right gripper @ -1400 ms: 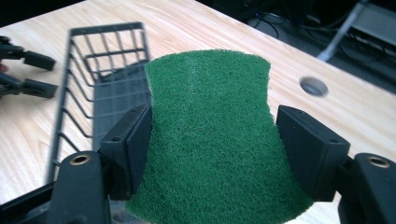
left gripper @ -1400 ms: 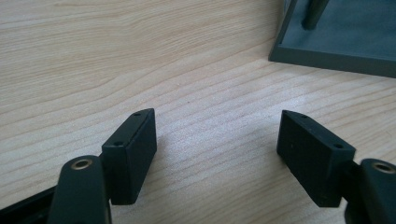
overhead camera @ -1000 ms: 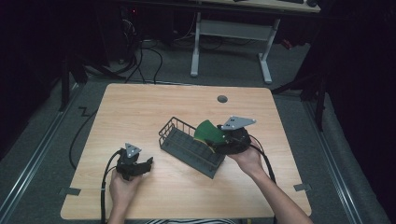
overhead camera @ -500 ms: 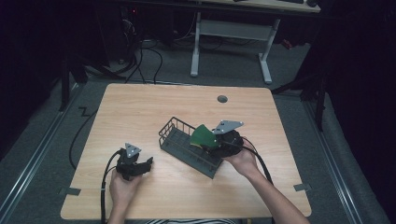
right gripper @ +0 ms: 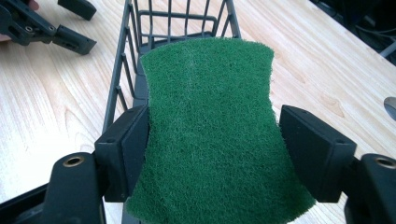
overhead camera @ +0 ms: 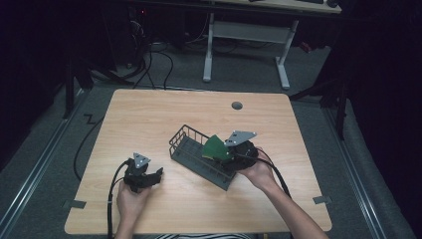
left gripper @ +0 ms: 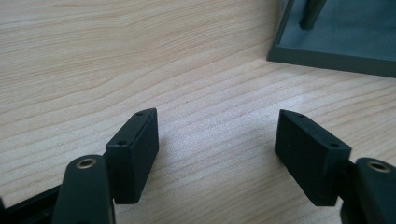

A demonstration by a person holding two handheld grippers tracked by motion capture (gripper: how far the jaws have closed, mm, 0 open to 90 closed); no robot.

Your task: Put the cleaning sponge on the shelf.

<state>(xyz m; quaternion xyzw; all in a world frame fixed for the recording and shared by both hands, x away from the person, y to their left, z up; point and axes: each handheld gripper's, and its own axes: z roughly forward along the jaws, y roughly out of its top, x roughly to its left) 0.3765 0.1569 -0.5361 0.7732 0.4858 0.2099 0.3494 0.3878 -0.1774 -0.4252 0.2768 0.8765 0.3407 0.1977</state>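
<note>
The right gripper (right gripper: 212, 140) is hovering over the near end of the dark wire basket (overhead camera: 186, 149), with a green scouring pad (right gripper: 210, 135) lying between its jaws; the left jaw is pressing the pad's waisted edge, while the right jaw is standing just off the opposite edge, so whether the pad is truly clamped cannot be told. The pad's long axis is running straight out from the gripper along the basket's length, its far end pointing towards the basket's far wall; in the high view the scouring pad (overhead camera: 215, 148) is tilting above the basket's right end, its far end raised and pointing away from the person. The basket itself is lying diagonally on the wooden table (overhead camera: 149, 114), its long axis running from upper left to lower right.

The left gripper (left gripper: 217, 135) is resting low over bare table near the person's edge, jaws wide apart with nothing between them; a corner of the basket's base (left gripper: 336, 42) is showing beyond it.

The pad's near end is being cut off by the bottom of the right gripper view; its underside and the basket floor beneath it are hidden.
</note>
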